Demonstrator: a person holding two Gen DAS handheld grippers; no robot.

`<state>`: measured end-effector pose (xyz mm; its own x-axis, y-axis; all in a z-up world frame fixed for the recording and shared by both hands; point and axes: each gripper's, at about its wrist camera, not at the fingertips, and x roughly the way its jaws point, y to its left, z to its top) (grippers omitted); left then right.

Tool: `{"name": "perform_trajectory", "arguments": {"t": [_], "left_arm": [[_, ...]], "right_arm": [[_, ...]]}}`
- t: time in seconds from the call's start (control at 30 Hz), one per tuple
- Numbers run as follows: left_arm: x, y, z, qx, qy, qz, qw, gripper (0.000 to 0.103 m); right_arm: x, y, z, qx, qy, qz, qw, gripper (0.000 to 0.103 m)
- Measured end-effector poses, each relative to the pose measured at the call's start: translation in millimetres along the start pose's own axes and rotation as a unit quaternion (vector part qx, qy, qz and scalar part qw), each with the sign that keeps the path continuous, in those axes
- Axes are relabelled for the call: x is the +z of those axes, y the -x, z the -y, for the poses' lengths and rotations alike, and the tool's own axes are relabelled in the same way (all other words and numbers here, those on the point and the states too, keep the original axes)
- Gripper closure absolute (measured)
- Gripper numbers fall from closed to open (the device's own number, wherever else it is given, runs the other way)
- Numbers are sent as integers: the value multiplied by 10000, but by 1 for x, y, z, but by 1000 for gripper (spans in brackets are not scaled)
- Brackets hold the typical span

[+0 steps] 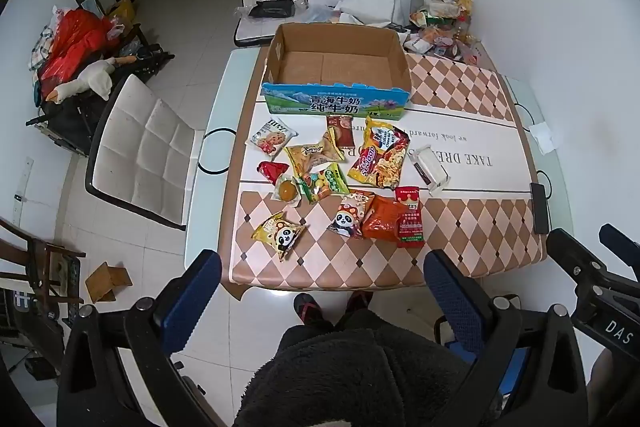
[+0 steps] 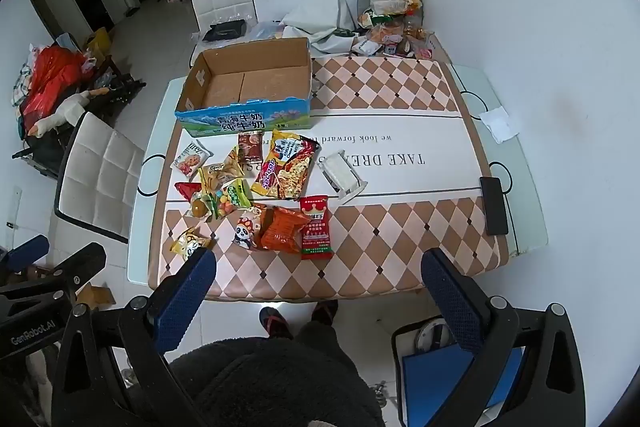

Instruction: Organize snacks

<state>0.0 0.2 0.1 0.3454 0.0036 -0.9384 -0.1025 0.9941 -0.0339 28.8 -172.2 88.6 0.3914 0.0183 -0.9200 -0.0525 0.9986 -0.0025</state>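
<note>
An empty cardboard box [image 1: 394,61] [image 2: 304,67] with a blue printed front stands at the far side of the table. Several snack packets lie spread in front of it: a large yellow noodle bag [image 1: 380,157] [image 2: 286,165], an orange packet [image 1: 382,217] [image 2: 282,229], a red packet [image 1: 409,217] [image 2: 317,227], panda packets [image 1: 282,233] [image 2: 248,225] and a cookie packet [image 1: 270,138] [image 2: 190,158]. My left gripper [image 1: 322,279] and right gripper [image 2: 318,277] hang open high above the table's near edge, nothing between their blue pads.
A checkered mat covers the glass table [image 1: 520,227]. A white clear container [image 1: 430,171] [image 2: 344,177], a black phone [image 1: 540,207] [image 2: 494,205] and a tissue [image 2: 498,123] lie to the right. A pile of packaging [image 1: 444,27] sits at the far corner. White chairs [image 1: 140,151] stand around. The person's legs are below.
</note>
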Motion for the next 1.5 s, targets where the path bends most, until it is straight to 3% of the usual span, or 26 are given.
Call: {"name": "perform_trajectory", "arguments": {"t": [1.5], "left_arm": [[1,-1,3,13,-21,58,10000,0]], "right_arm": [[6,2,-7,-10,27,32,10000,0]]}}
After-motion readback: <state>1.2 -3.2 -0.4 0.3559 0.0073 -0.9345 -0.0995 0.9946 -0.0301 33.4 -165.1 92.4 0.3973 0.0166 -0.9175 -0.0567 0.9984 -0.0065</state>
